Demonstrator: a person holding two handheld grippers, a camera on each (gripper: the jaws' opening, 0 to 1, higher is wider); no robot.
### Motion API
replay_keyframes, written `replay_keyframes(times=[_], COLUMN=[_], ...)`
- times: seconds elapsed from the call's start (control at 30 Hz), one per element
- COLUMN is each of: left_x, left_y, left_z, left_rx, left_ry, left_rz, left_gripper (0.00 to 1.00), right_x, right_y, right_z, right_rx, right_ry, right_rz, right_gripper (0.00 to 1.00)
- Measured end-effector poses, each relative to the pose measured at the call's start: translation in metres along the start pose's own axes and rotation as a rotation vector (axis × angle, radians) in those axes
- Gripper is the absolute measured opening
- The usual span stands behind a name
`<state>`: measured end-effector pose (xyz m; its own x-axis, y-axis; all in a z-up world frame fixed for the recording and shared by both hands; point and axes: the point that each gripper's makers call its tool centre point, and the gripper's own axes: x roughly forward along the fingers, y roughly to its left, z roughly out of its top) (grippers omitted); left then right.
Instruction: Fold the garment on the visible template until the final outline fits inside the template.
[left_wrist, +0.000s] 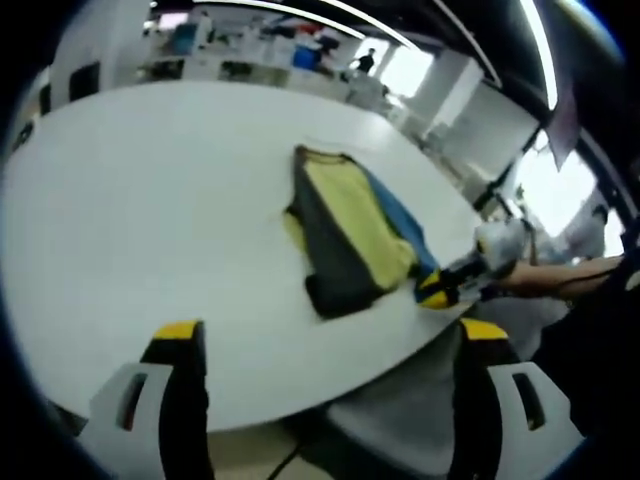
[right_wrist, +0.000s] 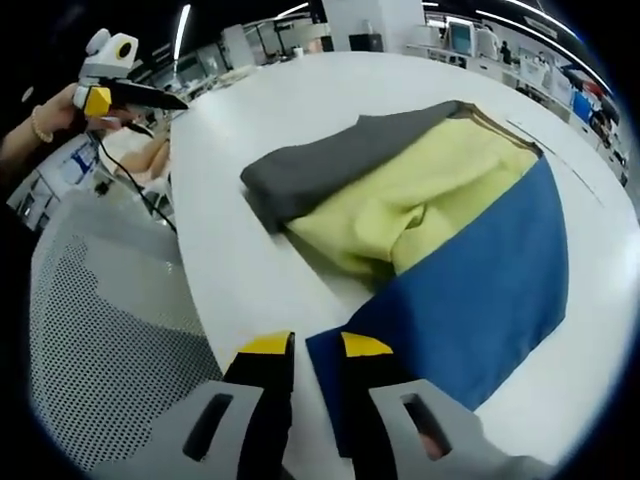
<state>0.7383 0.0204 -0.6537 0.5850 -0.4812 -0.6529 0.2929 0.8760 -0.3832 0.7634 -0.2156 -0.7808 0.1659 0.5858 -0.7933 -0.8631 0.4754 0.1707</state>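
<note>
Garment (right_wrist: 440, 230), grey, yellow and blue panels, lies partly folded on the white worktop (left_wrist: 130, 200) near its edge. No writing or label legible on it. Template outline hard to make out; a faint line shows past the far hem. Right gripper (right_wrist: 316, 348): jaws nearly closed, pinching the blue corner. Left gripper (left_wrist: 330, 335): jaws wide apart, holding nothing, above the worktop edge. A perforated chair (right_wrist: 110, 340) stands beside the worktop.

- a white table (left_wrist: 120, 200) with a rounded edge carries everything
- one garment (right_wrist: 440, 230) lies flat on it near that edge, partly folded, showing grey, pale yellow and blue panels
- a thin template line (right_wrist: 585, 170) runs just beside the garment
</note>
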Motion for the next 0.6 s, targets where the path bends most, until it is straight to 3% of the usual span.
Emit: replay_keyframes(times=[0.6], left_x=[0.0018], left_y=[-0.0081], left_z=[-0.0001], left_rx=[0.004], left_ry=[0.004], left_rz=[-0.001], left_gripper=[0.98], right_x=[0.0004], right_y=[-0.0077], right_z=[-0.0012], right_rx=[-0.083], right_ry=[0.014], right_rz=[-0.051], right_gripper=[0.06])
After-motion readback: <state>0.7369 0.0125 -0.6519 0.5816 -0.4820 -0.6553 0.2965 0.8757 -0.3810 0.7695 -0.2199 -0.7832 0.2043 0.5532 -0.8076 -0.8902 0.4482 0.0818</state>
